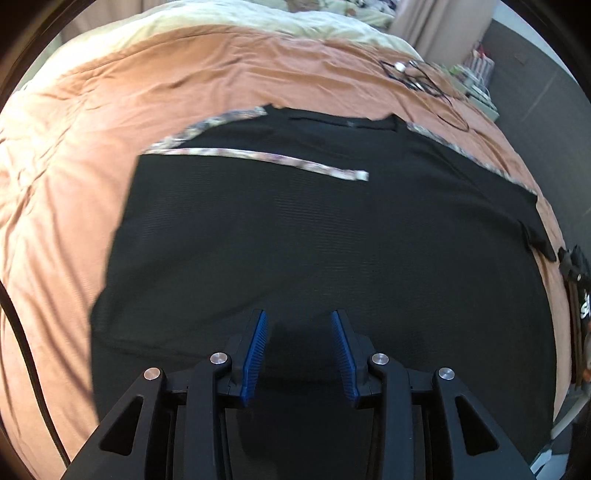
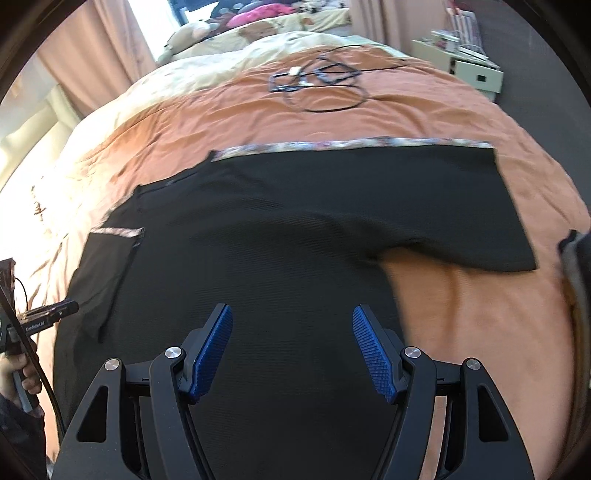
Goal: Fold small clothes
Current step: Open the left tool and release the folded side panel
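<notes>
Left wrist view: left gripper (image 1: 298, 325) hanging above a black shirt (image 1: 295, 240), blue pads (image 1: 255, 354) apart with nothing between them, only dark cloth beneath. Shirt spread flat on an orange bedspread (image 1: 92, 122), filling the middle of the view. One sleeve folded in over the body, its patterned trim (image 1: 280, 160) lying as a pale strip across the black cloth. More of the same trim along the far left and far right edges. A tangle of black cable (image 1: 428, 81) on the bedspread beyond the shirt, well apart from it. A cream blanket (image 1: 221, 18) further back.

Right wrist view: right gripper (image 2: 292, 325) also above the shirt (image 2: 277, 266), pads (image 2: 373, 354) standing wide apart, empty between. Right sleeve (image 2: 424, 206) stretched out flat to the right, patterned trim (image 2: 351, 143) along its far edge (picture blurred here). Bare bedspread (image 2: 480, 332) below that sleeve. Cable loops (image 2: 317, 85) near the far end of the bed. A hand (image 2: 18, 373) at the left edge on the other gripper's handle.
</notes>
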Available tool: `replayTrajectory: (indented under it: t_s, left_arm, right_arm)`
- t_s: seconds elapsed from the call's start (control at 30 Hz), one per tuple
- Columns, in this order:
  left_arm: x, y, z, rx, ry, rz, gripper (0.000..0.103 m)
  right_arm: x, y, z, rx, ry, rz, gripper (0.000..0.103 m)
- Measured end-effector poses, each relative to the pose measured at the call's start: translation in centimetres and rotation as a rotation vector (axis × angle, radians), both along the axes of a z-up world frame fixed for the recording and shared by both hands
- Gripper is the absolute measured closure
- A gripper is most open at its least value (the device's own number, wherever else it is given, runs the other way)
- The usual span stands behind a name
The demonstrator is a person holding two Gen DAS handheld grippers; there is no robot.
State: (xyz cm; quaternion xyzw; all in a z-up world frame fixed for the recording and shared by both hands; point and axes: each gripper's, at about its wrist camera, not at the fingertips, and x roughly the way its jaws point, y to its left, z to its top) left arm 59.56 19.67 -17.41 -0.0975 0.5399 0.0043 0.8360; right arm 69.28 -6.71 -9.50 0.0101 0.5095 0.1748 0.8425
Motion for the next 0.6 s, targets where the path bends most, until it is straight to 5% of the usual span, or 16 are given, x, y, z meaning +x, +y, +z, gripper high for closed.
replayTrajectory:
  t_s: [0.4, 0.6]
  left_arm:
    - [5.5, -4.8, -3.4, 0.127, 0.004, -0.042, 0.062]
    - [7.3, -4.7, -3.3, 0.121, -0.022, -0.03, 0.078]
  right_arm:
    - [3.0, -7.6, 0.4, -0.051, -0.001, -0.114, 0.037]
    - [4.3, -9.7, 0.5, -0.057, -0.017, -0.153, 0.037]
